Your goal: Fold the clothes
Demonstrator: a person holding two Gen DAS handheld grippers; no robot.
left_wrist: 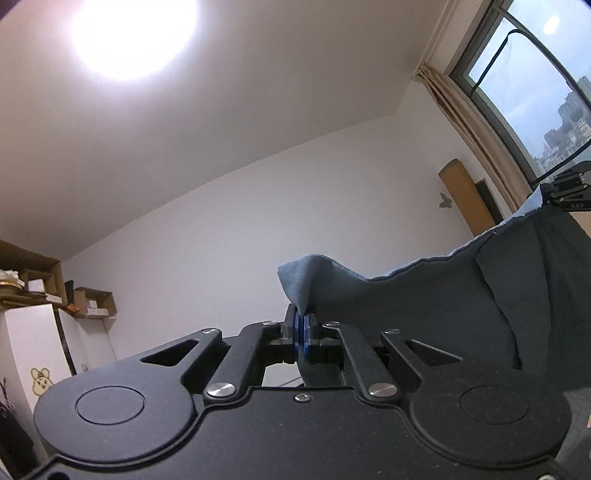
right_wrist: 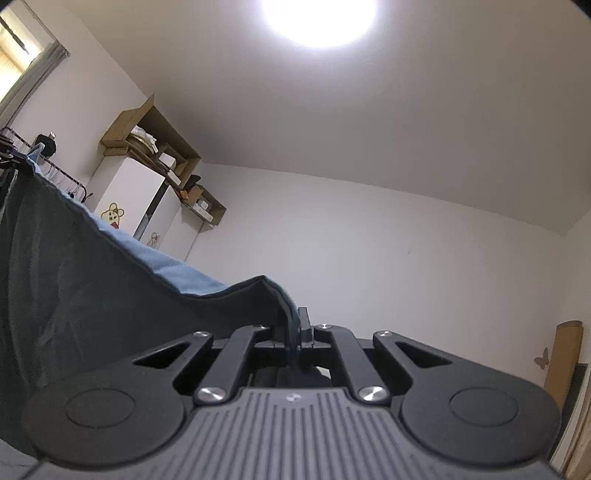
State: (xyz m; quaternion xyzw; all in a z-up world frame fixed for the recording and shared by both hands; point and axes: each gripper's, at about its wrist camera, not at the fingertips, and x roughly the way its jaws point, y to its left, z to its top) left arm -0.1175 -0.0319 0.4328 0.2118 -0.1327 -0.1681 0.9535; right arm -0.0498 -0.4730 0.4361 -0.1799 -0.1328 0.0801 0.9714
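A blue-grey garment (left_wrist: 443, 306) hangs stretched in the air between my two grippers. My left gripper (left_wrist: 301, 328) is shut on one corner of it, which sticks up above the blue pads. In the left wrist view the right gripper (left_wrist: 567, 194) shows at the far right, holding the other end. My right gripper (right_wrist: 297, 332) is shut on the garment (right_wrist: 92, 295), whose edge runs up to the left toward the left gripper (right_wrist: 11, 158). Both grippers point upward at the ceiling.
A bright ceiling lamp (left_wrist: 133, 33) glares overhead. A white cabinet (right_wrist: 125, 199) with cardboard boxes (right_wrist: 155, 144) on top stands by the wall. A window (left_wrist: 546, 92) with a beige curtain (left_wrist: 476, 125) is on one side. A cardboard tube (left_wrist: 467, 199) leans on the wall.
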